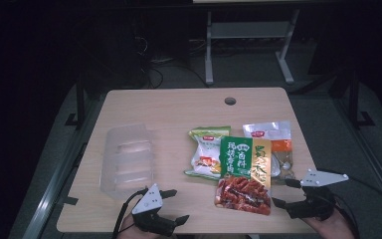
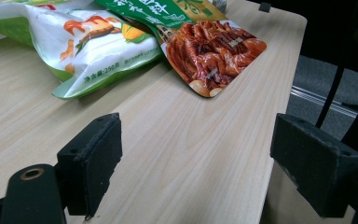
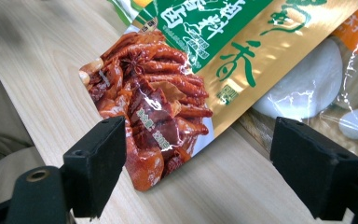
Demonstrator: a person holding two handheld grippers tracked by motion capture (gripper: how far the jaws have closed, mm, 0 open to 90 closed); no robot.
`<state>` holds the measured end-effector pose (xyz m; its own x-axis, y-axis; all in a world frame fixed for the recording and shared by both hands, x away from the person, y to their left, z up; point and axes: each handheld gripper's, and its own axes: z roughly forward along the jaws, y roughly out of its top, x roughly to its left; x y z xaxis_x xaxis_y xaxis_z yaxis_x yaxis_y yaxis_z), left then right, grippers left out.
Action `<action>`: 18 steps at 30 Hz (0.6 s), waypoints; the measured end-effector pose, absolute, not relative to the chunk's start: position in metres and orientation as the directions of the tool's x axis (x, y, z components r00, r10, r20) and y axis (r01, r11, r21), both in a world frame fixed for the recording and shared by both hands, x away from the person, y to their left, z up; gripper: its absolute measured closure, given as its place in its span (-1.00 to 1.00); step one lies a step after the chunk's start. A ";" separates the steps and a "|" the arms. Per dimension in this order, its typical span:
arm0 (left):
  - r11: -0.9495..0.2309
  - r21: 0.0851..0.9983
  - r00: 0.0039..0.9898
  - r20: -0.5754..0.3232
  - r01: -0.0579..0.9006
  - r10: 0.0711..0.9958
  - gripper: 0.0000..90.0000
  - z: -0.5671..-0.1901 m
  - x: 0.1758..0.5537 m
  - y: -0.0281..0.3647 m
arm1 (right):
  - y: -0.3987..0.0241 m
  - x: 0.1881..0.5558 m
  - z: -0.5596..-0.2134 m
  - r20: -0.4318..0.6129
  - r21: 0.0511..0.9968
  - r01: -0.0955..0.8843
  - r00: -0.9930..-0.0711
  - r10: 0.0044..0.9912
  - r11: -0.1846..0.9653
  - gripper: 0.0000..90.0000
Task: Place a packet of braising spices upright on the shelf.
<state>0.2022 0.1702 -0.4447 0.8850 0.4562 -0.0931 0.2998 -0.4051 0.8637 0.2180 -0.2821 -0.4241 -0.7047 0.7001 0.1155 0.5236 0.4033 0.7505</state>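
Note:
Three snack packets lie overlapping at the right middle of the wooden table (image 1: 179,114). A green, gold and red packet (image 1: 243,174) lies on top, with a green and white packet (image 1: 206,154) to its left and a clear and orange packet (image 1: 273,142) behind it. My left gripper (image 1: 178,205) hovers open near the front edge, left of the packets, with bare table between its jaws (image 2: 196,158). My right gripper (image 1: 282,192) stands open just right of the red packet's near corner. In the right gripper view that packet (image 3: 168,93) lies just ahead of the gripper (image 3: 198,163), apart from both pads.
A clear plastic tray (image 1: 127,159) with several compartments sits at the table's left. A round cable hole (image 1: 230,101) is at the back edge. Beyond the table are dark floor and a metal stand (image 1: 248,35). The front right table corner (image 2: 298,21) drops off close by.

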 end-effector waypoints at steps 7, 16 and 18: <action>-0.407 0.865 0.887 -0.088 0.293 0.453 -0.64 -0.444 0.203 0.170 | -0.281 0.220 -0.424 0.119 0.747 0.526 -0.707 0.697 0.406 -0.62; -0.399 0.867 0.885 -0.096 0.299 0.455 -0.64 -0.443 0.202 0.171 | -0.283 0.229 -0.419 0.126 0.742 0.541 -0.694 0.709 0.397 -0.64; -0.396 0.869 0.885 -0.095 0.297 0.455 -0.64 -0.443 0.202 0.172 | -0.283 0.239 -0.414 0.127 0.741 0.543 -0.691 0.712 0.395 -0.65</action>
